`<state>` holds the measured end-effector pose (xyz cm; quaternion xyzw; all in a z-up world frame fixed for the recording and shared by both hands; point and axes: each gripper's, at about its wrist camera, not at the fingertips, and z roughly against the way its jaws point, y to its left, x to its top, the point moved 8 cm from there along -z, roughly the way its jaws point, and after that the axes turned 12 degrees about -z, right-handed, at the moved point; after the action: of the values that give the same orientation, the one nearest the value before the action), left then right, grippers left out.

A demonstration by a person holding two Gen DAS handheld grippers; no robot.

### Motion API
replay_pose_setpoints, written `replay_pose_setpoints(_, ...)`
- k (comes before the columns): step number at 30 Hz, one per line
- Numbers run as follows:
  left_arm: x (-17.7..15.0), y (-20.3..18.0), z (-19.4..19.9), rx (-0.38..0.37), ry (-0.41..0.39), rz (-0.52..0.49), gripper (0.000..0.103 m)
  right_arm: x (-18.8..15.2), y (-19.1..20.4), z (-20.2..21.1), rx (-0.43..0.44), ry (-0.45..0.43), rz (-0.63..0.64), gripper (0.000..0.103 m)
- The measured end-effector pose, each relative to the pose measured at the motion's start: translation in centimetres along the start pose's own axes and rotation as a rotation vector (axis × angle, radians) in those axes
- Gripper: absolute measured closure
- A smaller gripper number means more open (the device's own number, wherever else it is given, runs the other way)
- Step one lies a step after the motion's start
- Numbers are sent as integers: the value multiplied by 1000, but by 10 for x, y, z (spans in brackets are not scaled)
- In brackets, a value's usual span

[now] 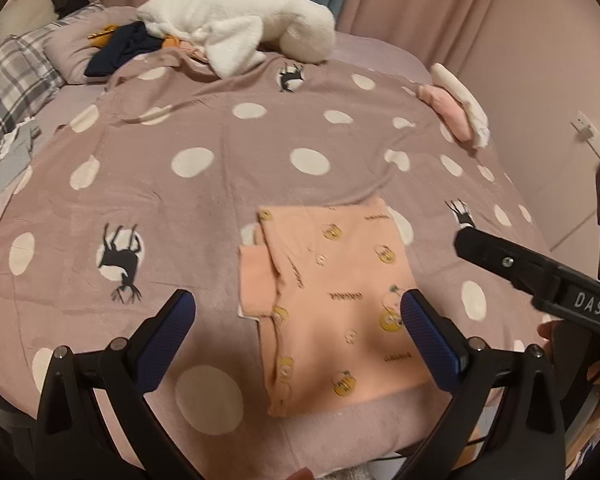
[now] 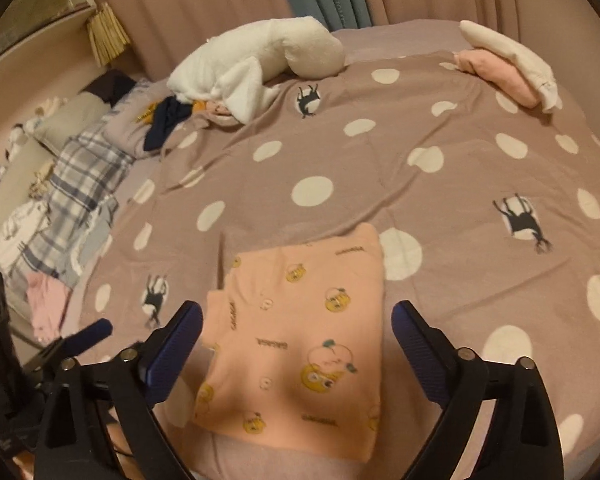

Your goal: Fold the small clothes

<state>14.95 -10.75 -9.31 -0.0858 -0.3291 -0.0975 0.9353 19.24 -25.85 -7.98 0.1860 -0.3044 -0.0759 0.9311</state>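
The left gripper (image 1: 298, 312) hovers with jaws wide and empty over the left half of the shirt (image 1: 332, 304), and the right gripper (image 2: 296, 328) hovers likewise, jaws wide and empty, straddling it. The shirt, soft peach knit printed with yellow cartoon faces, lies flat near the front edge of the bed (image 2: 440, 200) as a rough rectangle, one cuff protruding left. The fold appears nearly complete; the next move probably calls for pinching an edge for a final fold or shifting it toward the folded pile (image 2: 508, 68) at far right.
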Motion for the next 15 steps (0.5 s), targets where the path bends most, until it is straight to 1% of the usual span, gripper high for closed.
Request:
replay_pose_setpoints(4,-5,-10,2,-7,25,-26,0,-6,1,-1,-35,14,31,3)
replay_pose_setpoints(6,-9,-13,4,-2,41,-46,0,-11,-2,-2,-76,38,20,3)
replay_pose_setpoints(9,-12,-16,10,-16,36,-41,0,-17,-5,2,-90,49,20,3)
replay_pose_setpoints(13,-16,-23,17,-18,55,-62,0,-25,-13,10,-114,67,-14,2)
replay_pose_setpoints(15,-19,-28,23,-28,47,-62,0,-31,-18,16,-119,81,-43,2)
